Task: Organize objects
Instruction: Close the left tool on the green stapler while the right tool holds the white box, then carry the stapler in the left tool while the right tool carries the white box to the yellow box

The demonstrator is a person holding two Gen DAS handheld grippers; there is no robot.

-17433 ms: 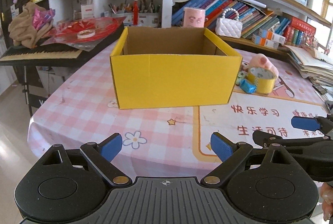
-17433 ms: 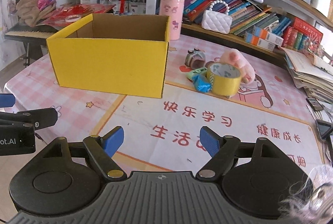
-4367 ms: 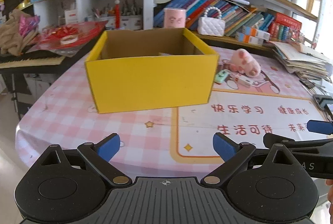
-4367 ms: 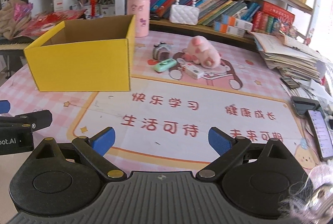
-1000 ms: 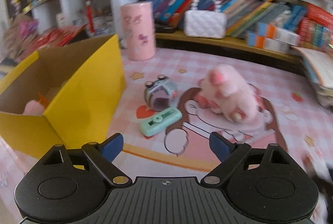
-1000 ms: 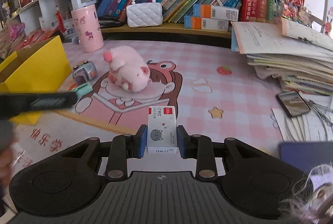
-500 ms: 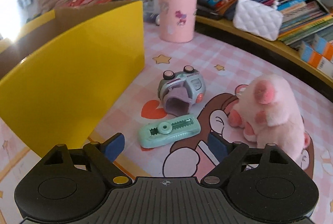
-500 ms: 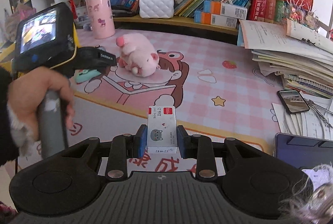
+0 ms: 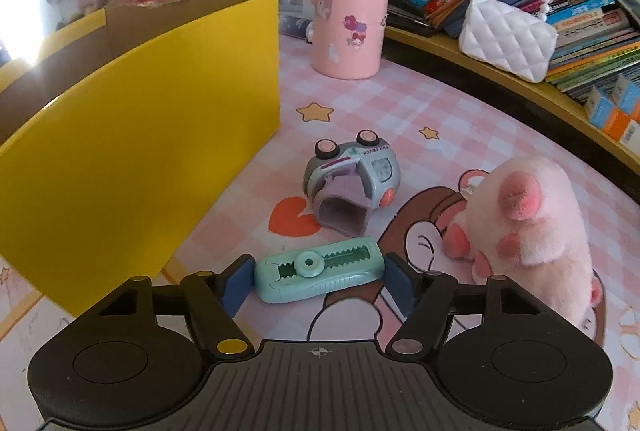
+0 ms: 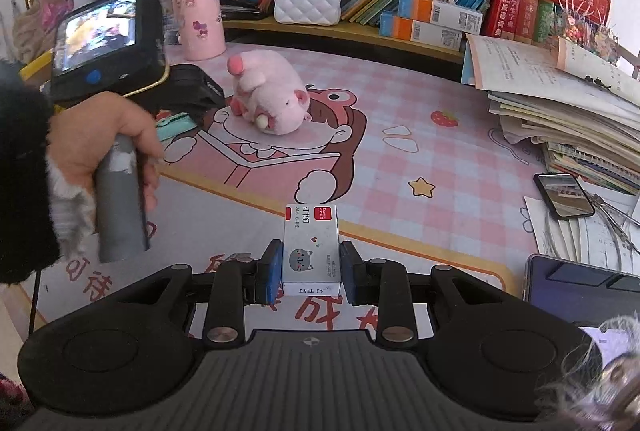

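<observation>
Views differ as follows. Your left wrist camera shows the left gripper low over the mat, its jaws closing around the mint cutter, which lies flat between the pads; the right pad looks to meet the cutter's end, the left pad stands just off it. Only this view shows the toy car behind the cutter and the yellow box to the left, open at the top. The pink plush lies to the right.

Your right wrist camera shows what the left cannot — the right gripper clamped on a small white box held above the mat. It also shows your left hand on the left gripper's handle, the plush, and a phone beside the paper stack.

Against the frame a second ago: the left gripper was wide apart and farther from the cutter — it has come down over it. The right gripper's hold is unchanged.
</observation>
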